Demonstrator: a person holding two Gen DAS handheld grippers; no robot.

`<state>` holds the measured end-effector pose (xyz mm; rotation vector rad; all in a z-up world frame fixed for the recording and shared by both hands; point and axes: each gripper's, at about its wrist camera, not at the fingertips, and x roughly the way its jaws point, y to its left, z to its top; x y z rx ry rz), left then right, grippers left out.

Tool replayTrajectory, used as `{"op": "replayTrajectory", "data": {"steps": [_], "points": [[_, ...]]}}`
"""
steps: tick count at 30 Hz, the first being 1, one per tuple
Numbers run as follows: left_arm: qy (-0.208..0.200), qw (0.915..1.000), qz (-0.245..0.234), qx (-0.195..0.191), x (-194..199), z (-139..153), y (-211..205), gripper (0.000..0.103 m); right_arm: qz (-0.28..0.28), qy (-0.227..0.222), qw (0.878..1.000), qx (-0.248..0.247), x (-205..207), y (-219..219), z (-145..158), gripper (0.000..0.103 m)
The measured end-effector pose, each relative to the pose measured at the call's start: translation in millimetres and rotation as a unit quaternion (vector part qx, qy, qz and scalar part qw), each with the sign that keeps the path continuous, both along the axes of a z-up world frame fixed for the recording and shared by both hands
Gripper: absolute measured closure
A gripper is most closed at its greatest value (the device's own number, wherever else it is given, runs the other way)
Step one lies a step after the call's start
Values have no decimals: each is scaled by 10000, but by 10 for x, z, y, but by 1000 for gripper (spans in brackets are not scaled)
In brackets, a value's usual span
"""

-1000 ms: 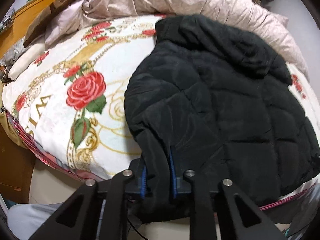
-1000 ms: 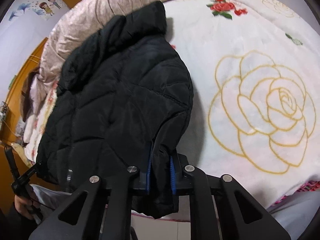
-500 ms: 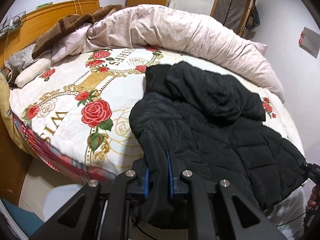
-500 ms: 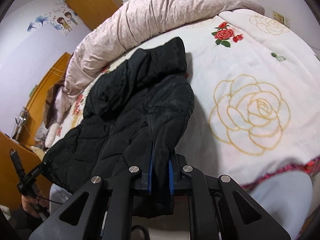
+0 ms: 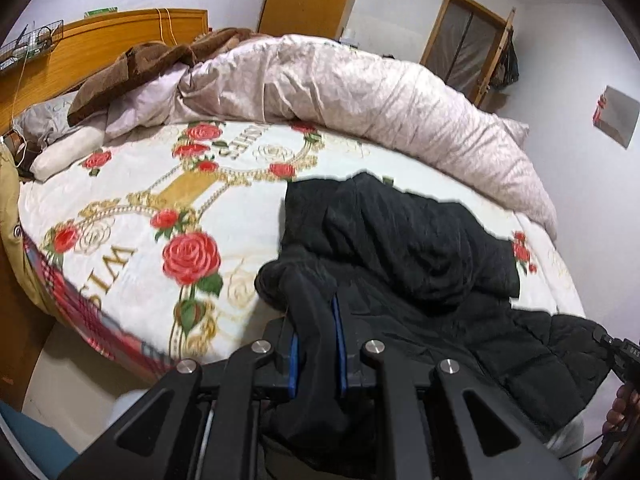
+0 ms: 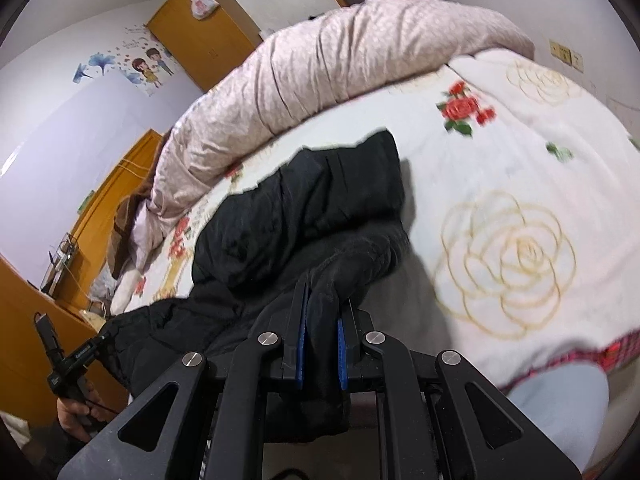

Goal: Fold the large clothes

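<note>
The rose-print bed (image 5: 120, 208) carries the black padded jacket (image 5: 420, 248), whose near edge hangs off toward both grippers. The left gripper (image 5: 316, 344) and right gripper (image 6: 322, 344) each pinch a bunched fold of it between blue pads. Compared with a second ago, both have risen and drawn back, showing more of the room.

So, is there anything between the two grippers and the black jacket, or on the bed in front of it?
Nothing visible. The left gripper and right gripper are both shut directly on the black jacket. The rose blanket beside it lies bare; the pink duvet is bunched along the far side.
</note>
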<state>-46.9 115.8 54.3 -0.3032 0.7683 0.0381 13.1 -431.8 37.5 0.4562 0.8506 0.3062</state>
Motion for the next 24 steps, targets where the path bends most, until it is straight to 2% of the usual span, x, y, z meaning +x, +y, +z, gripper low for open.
{"op": "replayTrajectory", "data": {"steps": [6,12,19,24], "points": [[-255,9993,144,-236,402,169,124,88,-94,-292,9995,41,379,0,203,91],[-354,9988,188,-277,947,236,145,88,-220,-328,9992,9,886,30,257,91],[-225,9992,233,-248,1620,115,169,88,-348,-82,9993,-70,1568,104,164,91],[7,9996,225,-187,2055,-77,180,88,-434,241,9987,-153,1994,158,-23,91]]}}
